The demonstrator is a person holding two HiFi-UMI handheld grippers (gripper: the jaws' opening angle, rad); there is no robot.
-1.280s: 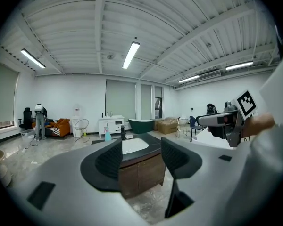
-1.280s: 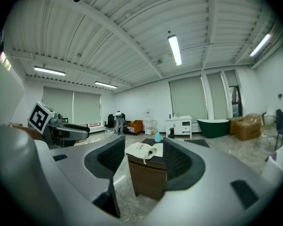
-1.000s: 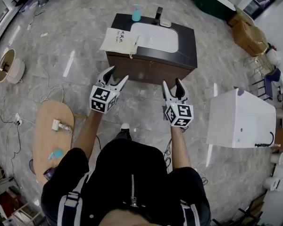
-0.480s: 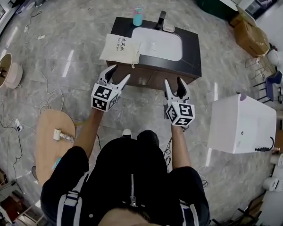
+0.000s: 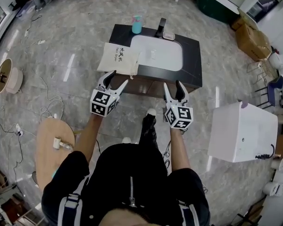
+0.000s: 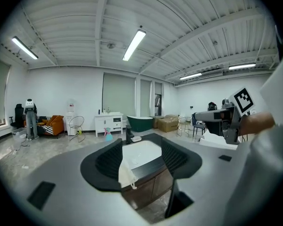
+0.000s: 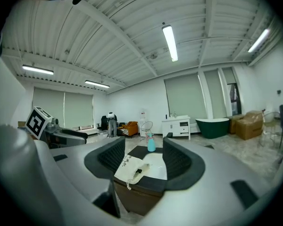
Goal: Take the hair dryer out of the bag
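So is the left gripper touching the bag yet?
Apart. The left gripper view shows the left gripper with its jaws open and empty, and the bag lying on the vanity well beyond them.

- Left gripper: we see its two black jaws standing apart, with nothing held between them.
- Bag: cream cloth draped over the near left edge of the dark vanity, just inside the left jaw.
- White basin: framed between the jaws, with a black faucet at its far side.
- Right gripper: at the right, carrying its marker cube.
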